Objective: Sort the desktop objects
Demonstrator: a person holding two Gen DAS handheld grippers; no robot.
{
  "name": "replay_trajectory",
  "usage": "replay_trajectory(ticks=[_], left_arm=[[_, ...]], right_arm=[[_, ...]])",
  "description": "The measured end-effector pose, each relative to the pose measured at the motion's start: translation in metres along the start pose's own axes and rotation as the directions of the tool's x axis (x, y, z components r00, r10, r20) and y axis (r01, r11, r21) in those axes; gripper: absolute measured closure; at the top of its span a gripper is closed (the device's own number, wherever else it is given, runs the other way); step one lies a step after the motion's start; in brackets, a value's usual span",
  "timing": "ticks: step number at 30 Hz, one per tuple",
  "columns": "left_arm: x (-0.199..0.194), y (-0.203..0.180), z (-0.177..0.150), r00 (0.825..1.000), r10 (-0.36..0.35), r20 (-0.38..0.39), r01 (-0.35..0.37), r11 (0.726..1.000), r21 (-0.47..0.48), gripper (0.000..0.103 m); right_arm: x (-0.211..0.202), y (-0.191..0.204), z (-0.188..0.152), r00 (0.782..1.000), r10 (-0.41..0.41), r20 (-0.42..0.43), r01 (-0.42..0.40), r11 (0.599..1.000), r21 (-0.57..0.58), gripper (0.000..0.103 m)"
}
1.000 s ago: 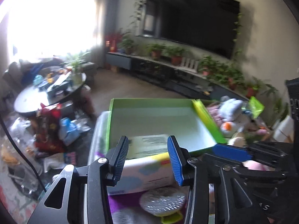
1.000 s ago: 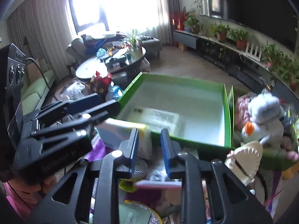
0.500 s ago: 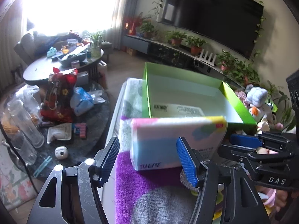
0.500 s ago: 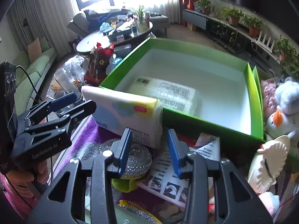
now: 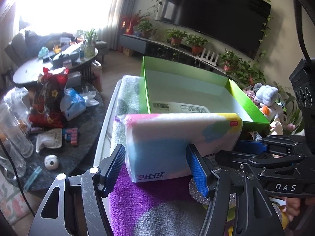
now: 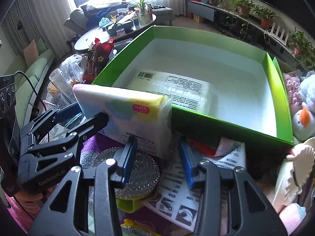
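**Tissue pack at box edge, both grippers closing in**

Found tissue pack propped on edge against near wall of green box, on the towel; judged staged for lifting into the box. Left gripper jaws partly open, opening, straddling pack's left end; contact unclear. Right gripper jaws narrower, also opening, around pack's right corner; pads apparently clear. Beaded disc underneath.

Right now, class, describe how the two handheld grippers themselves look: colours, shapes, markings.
Both the left gripper and the right gripper have black angular frames with triangular cut-outs, silver screws and ribbed blue finger pads. The right one's side reads DAS in white lettering; a black cable trails behind the left.
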State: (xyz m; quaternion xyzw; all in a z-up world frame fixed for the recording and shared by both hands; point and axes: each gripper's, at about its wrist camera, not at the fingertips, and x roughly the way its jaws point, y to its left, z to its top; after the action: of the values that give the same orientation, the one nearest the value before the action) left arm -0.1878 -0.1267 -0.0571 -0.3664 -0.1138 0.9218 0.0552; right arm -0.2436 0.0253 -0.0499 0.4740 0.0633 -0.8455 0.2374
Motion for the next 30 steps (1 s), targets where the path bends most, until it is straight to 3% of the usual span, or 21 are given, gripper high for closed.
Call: replay_trajectory(ticks=[4,11,19,30], left_arm=[[0.005,0.005,-0.002,1.000,-0.014,-0.016,0.014,1.000,-0.020,0.033],[0.006,0.003,-0.003,0.998,-0.063,-0.021,0.063,0.998,-0.030,0.037],[-0.030,-0.026,0.005,0.997,0.000,0.077,-0.006,0.996,0.088,0.039],[-0.062,-0.051,0.042,0.987,-0.027,0.161,0.003,0.989,0.145,0.039]], right_arm=[[0.004,0.003,0.002,1.000,0.002,0.003,-0.002,1.000,-0.005,0.059],[0.009,0.006,0.004,1.000,0.018,0.006,-0.018,1.000,0.007,0.063],[-0.008,0.004,0.003,0.999,0.027,0.036,-0.029,0.999,0.040,0.066],[-0.060,0.002,0.017,0.988,0.026,0.150,-0.035,0.998,0.061,0.066]])
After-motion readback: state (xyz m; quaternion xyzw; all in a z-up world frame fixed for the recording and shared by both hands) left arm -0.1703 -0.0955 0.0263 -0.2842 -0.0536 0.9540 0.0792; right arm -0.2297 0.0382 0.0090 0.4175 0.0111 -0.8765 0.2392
